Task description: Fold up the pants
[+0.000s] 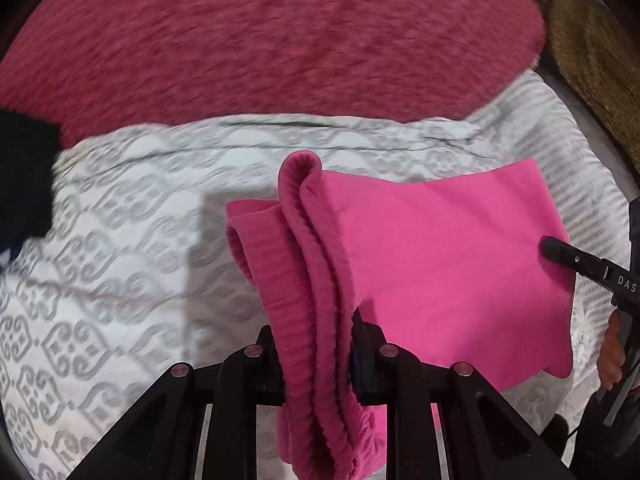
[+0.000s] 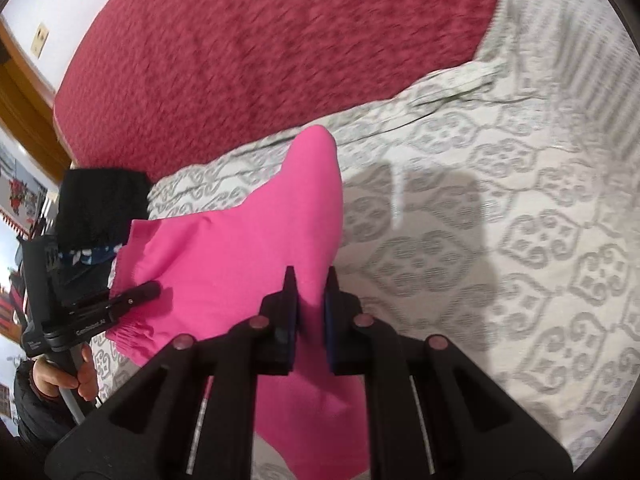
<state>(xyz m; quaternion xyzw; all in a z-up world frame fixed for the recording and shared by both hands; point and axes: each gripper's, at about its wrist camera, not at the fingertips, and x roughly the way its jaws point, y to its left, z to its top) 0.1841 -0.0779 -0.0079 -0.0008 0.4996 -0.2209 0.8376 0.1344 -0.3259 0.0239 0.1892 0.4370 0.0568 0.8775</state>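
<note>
At bottom centre of the left wrist view, your left claw (image 1: 316, 356) pinches the ribbed waistband of the pants (image 1: 440, 248), which sit mid-frame above the bed (image 1: 120, 220). Bottom centre of the right wrist view, your right claw (image 2: 311, 320) grips the other edge. Uneven pulling could skew the fold; several thick layers might slip free.

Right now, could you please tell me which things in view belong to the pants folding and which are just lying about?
In the job:
- pink pants
- left claw, shut on the ribbed waistband
- right claw, shut on the pants

Lying about:
- dark clothing
- red blanket
- patterned bedspread
</note>
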